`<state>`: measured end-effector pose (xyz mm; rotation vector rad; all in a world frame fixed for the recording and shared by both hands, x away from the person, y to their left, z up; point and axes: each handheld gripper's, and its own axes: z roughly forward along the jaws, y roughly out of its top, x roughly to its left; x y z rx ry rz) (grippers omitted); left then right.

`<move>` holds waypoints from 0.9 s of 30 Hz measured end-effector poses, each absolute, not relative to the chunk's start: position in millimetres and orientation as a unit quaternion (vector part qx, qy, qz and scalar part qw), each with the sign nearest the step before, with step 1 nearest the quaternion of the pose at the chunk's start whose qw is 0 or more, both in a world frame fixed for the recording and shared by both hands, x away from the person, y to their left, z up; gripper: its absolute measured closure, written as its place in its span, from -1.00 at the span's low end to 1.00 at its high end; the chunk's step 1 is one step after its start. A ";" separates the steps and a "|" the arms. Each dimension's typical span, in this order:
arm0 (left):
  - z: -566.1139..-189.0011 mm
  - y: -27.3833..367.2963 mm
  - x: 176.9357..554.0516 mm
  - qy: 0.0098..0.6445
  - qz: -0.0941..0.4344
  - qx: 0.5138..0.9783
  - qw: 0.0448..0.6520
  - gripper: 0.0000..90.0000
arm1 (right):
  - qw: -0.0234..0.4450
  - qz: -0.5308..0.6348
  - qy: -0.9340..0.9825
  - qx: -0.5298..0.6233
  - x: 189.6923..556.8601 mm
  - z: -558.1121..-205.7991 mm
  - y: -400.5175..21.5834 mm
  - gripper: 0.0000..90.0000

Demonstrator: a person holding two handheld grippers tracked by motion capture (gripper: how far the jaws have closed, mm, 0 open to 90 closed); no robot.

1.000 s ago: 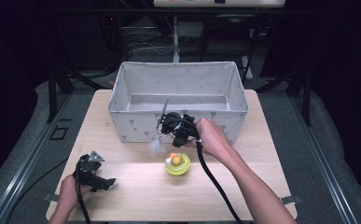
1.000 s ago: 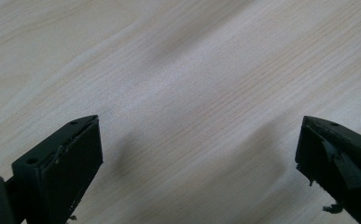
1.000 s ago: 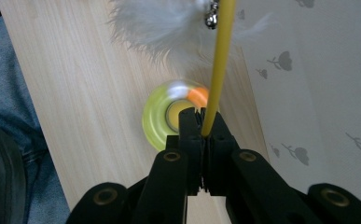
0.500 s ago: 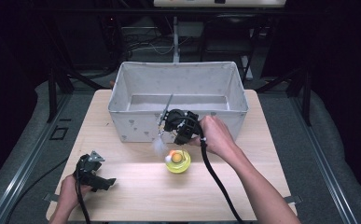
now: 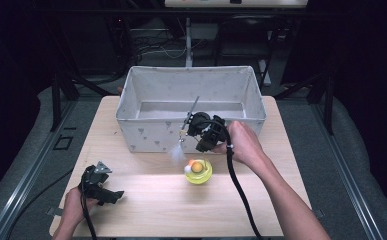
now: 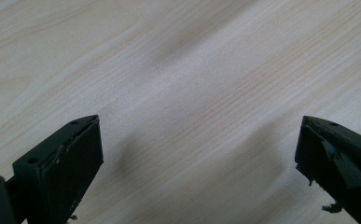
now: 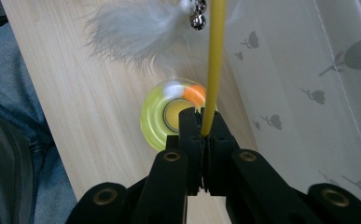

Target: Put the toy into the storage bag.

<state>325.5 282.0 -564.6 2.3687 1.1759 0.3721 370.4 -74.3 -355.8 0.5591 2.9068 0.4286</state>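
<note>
**Feather wand lifted, bin next**

The worktop [image 5: 146, 200] is pale wood, and the biggest thing on it is the grey fabric bin [image 5: 146, 135] with a small printed pattern, standing at the 12 o'clock end and looking bare inside. In front of the bin's near wall, around the centre of the worktop, sits the round yellow toy [image 5: 198, 172] with an orange and a white ball in its ring.

The step in hand looks like carrying the feather wand [image 5: 188, 116] toward the bin. The right claw [image 7: 201, 128] is clamped on the wand's thin yellow stick [image 7: 213, 70], jaws pressed tight either side of it. In the high view the right claw [image 5: 201, 131] hangs just at the bin's near wall, with the stick slanting up toward 1 o'clock over the rim, and the white feather tuft [image 5: 177, 152] with its little bells [image 7: 197, 14] dangling toward 7 o'clock, above the worktop and just beside the yellow toy.

The left claw [image 5: 106, 192] rests at 7 o'clock on the worktop, well apart from all this; the left gripper view shows its jaws wide apart over bare wood.

My judgement: the next move calls for raising the wand until the tuft clears the rim, moving it toward 12 o'clock over the bin, then letting the jaws part.
</note>
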 end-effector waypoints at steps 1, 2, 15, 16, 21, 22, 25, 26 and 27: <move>-564.6 282.0 325.4 0.428 0.136 0.862 0.233 -0.98 | 0.076 0.145 0.968 0.187 370.9 -355.5 -76.4 0.97; -564.6 282.0 325.4 0.428 0.136 0.862 0.233 -0.98 | 0.076 0.145 0.968 0.187 370.9 -355.5 -76.4 0.97; -564.8 281.5 325.6 0.426 0.136 0.863 0.234 -0.98 | 0.083 0.145 0.965 0.205 373.1 -343.4 -93.8 0.97; -564.9 281.4 325.7 0.426 0.135 0.863 0.233 -0.98 | 0.081 0.147 0.964 0.207 373.2 -342.5 -95.1 0.97; -565.3 281.2 325.9 0.426 0.134 0.864 0.232 -0.98 | 0.081 0.147 0.962 0.214 375.0 -335.1 -102.5 0.97; -565.3 281.2 325.9 0.426 0.134 0.864 0.232 -0.98 | 0.081 0.147 0.962 0.214 375.0 -335.1 -102.5 0.97; -565.4 281.2 326.1 0.426 0.133 0.864 0.231 -0.98 | 0.082 0.145 0.962 0.216 376.3 -331.6 -105.4 0.97; -565.5 281.2 326.1 0.426 0.133 0.864 0.231 -0.98 | 0.083 0.145 0.962 0.217 376.5 -330.2 -106.4 0.97; -565.4 281.1 326.0 0.426 0.134 0.864 0.231 -0.98 | 0.082 0.146 0.961 0.218 376.7 -329.5 -106.9 0.97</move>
